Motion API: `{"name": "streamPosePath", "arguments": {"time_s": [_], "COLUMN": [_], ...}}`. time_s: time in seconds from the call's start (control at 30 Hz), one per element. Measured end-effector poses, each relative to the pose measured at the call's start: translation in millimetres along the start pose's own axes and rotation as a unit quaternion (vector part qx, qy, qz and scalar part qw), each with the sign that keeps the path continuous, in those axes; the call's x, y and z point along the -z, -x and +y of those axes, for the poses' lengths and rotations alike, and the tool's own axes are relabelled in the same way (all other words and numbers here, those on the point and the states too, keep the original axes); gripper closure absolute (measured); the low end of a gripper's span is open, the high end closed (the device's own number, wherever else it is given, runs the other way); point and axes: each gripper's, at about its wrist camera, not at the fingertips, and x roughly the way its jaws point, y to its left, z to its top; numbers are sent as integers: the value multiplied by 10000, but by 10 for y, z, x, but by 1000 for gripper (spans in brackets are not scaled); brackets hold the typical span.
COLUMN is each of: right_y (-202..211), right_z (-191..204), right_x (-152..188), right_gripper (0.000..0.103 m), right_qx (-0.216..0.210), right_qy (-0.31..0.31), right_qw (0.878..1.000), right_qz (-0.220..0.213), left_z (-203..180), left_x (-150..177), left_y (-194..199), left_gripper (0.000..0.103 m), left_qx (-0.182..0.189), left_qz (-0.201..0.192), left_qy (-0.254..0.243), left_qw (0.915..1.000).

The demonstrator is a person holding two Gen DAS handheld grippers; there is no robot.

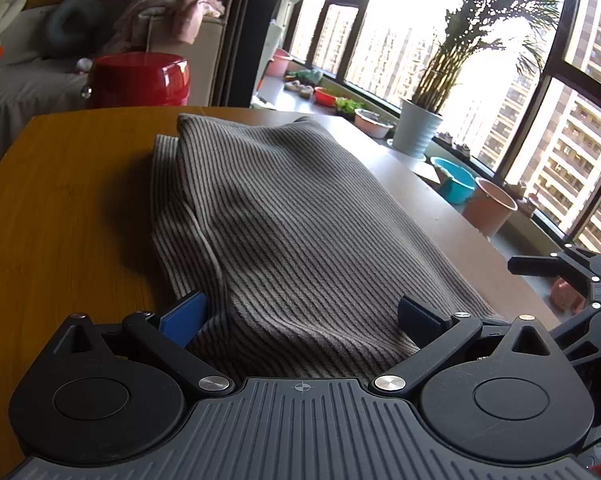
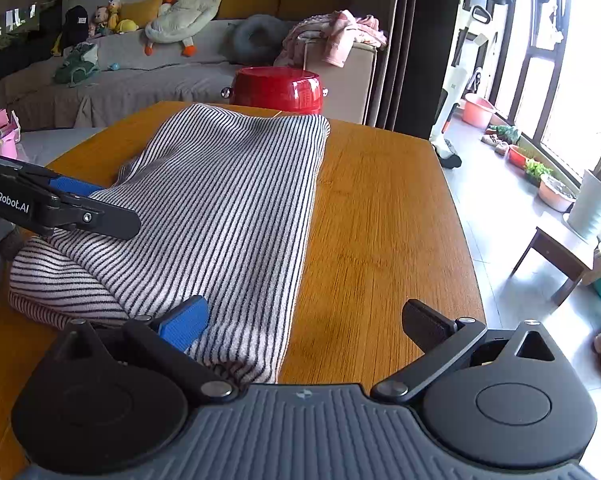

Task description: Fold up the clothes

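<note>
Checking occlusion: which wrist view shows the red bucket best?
Right wrist: the red bucket is lit and in colour behind the table's far edge, with knobs on both sides visible. Left wrist shows it dimmer, off to the left.

bare table (image 2: 380, 216) right of striped garment (image 2: 228, 208); red pot (image 2: 278, 90) beyond far edge.

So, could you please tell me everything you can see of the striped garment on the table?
The striped garment is a soft knit with thin dark stripes on a pale ground. It lies folded lengthwise into a long band on the wooden table, with a second layer poking out beneath along one side. Both grippers are open at its near end: the left gripper straddles the cloth, and the right gripper has one blue finger pad over its edge.
</note>
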Motion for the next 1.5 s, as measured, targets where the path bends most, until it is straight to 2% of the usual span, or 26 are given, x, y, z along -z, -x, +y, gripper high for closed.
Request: {"name": "streamPosePath", "arguments": {"time_s": [0.07,0.17,0.33,0.4,0.47,0.53,0.6,0.67,0.77,0.8,0.9,0.97,1.0,1.1,1.2,1.33,1.5], "right_y": [-34,-90,-36,134,323,475,475,422,290,258,90,-5,-47,-136,-176,-168,-286], "right_z": [-24,-161,-195,-95,133,400,724,1009,1257,1241,1044,808,664,338,183,170,153], "right_x": [10,69,36,-29,-72,-94,-36,52,142,109,-61,-174,-231,-322,-315,-305,-380], "right_gripper": [0,0,0,0,1,3,4,5,9,9,12,12,12,14,14,14,13], "right_qx": [-88,-437,-691,-804,-1101,-1398,-1545,-1557,-1424,-1456,-1681,-2034,-2256,-2757,-3002,-3007,-3074], "right_qy": [-152,-695,-695,-204,586,1372,2141,2863,3417,3263,2394,1520,1004,-272,-729,-714,-787], "right_qw": [9998,9965,9952,9959,9901,9775,9623,9434,9269,9320,9559,9672,9690,9603,9501,9501,9474], "right_qz": [48,184,35,-374,-648,-788,-658,-616,-611,-613,-259,-33,77,335,425,426,428], "left_z": [-3,11,65,127,220,311,368,396,379,358,262,175,118,-79,-241,-361,-410], "left_x": [7,29,25,-12,-48,-79,-83,-70,-20,-2,42,64,83,178,294,357,336], "left_y": [-4,8,60,128,242,358,463,549,654,686,770,823,841,827,707,447,183], "left_gripper": [0,0,0,0,0,0,0,0,0,0,0,0,0,0,0,0,0], "left_qx": [-6,39,70,58,28,-48,-186,-271,-344,-361,-359,-293,-259,-154,-145,-295,-331], "left_qz": [-8,-48,-90,-164,-297,-414,-458,-435,-394,-397,-417,-410,-394,-274,-128,-84,-144], "left_qy": [-27,-42,54,173,210,204,137,61,-64,-120,-389,-704,-919,-1677,-2279,-2786,-3118], "left_qw": [10000,10000,9999,9997,9993,9989,9987,9987,9986,9985,9977,9962,9947,9853,9735,9599,9494]}}
